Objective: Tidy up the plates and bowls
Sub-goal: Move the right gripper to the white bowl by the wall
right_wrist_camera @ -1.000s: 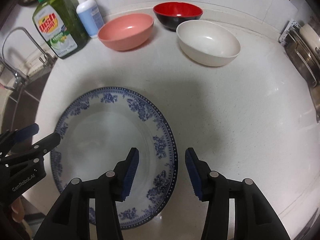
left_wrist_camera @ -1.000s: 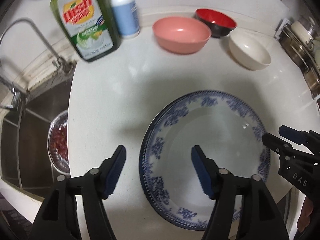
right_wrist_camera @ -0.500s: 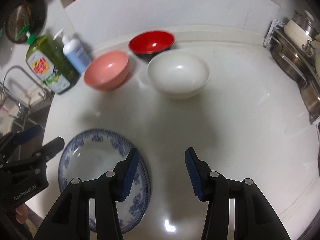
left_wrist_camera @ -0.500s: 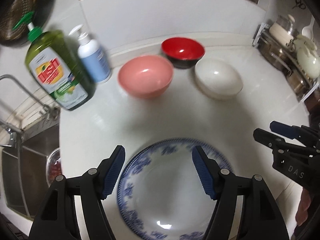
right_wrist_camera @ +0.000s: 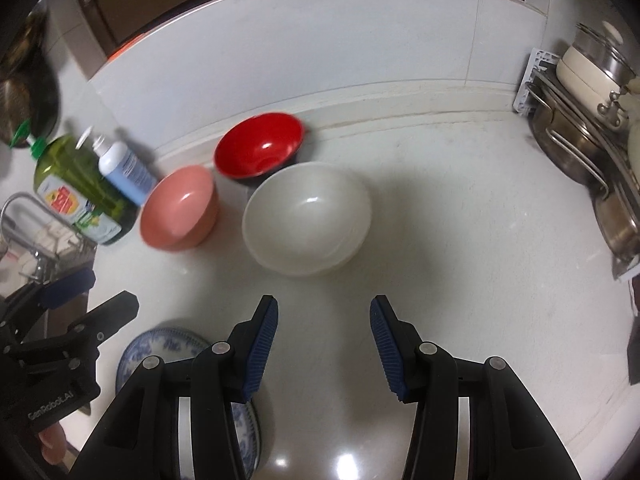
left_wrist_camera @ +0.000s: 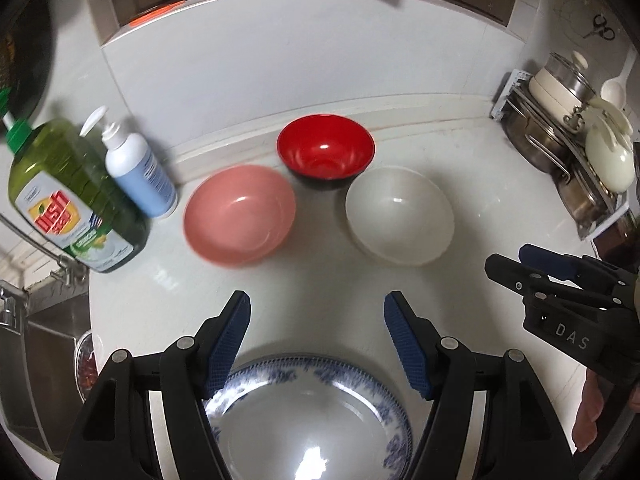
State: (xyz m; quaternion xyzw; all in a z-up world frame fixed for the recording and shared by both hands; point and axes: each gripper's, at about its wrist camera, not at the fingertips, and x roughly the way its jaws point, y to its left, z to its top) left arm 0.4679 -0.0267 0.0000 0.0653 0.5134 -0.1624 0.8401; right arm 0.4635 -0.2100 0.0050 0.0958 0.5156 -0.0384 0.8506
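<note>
Gripper-hidden plate [left_wrist_camera: 312,412] runs off bottom edge.

Blue-patterned plate [left_wrist_camera: 312,408]; red bowl [left_wrist_camera: 326,150]

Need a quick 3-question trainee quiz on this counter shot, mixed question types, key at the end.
1. True or false: the left claw holds the blue-patterned plate.
2. Which bowl sits nearest the back wall? A) pink bowl B) red bowl C) white bowl
3. Fill in: the green dish soap bottle stands beside the ____ pump bottle.

Key: 1 false, both claws are open and empty; 2 B; 3 white.
</note>
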